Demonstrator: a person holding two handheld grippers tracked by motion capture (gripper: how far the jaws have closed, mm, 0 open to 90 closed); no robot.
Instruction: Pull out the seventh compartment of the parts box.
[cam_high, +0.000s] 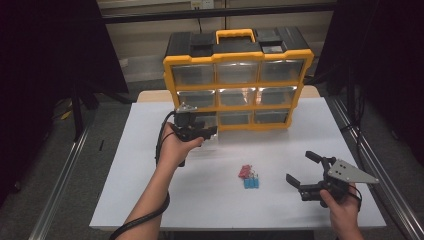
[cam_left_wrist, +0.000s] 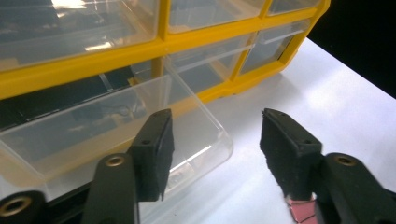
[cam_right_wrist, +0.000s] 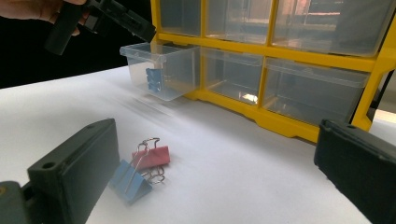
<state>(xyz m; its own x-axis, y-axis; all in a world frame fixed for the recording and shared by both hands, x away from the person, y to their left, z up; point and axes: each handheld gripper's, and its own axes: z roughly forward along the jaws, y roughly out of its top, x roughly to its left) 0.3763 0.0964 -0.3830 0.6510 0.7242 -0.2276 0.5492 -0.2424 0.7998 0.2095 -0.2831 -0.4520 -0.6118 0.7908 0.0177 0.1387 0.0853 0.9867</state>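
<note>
Left gripper (cam_left_wrist: 215, 149) spread above pulled-out drawer (cam_left_wrist: 116, 121), right gripper (cam_right_wrist: 210, 172) spread around binder clips (cam_right_wrist: 140, 170); risk of clips skidding from off-centre closing.

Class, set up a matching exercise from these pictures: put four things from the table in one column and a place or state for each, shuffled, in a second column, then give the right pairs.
Things:
1. pulled-out drawer
2. blue binder clip on the table
3. left gripper
4. right gripper

Place or state:
A. lies on the white table beside a pink clip
B. sticks out of the bottom left slot of the yellow organizer
C. jaws open, above the drawer's front edge
D. jaws open, near the table's right edge, holding nothing

Pairs: 1-B, 2-A, 3-C, 4-D
</note>
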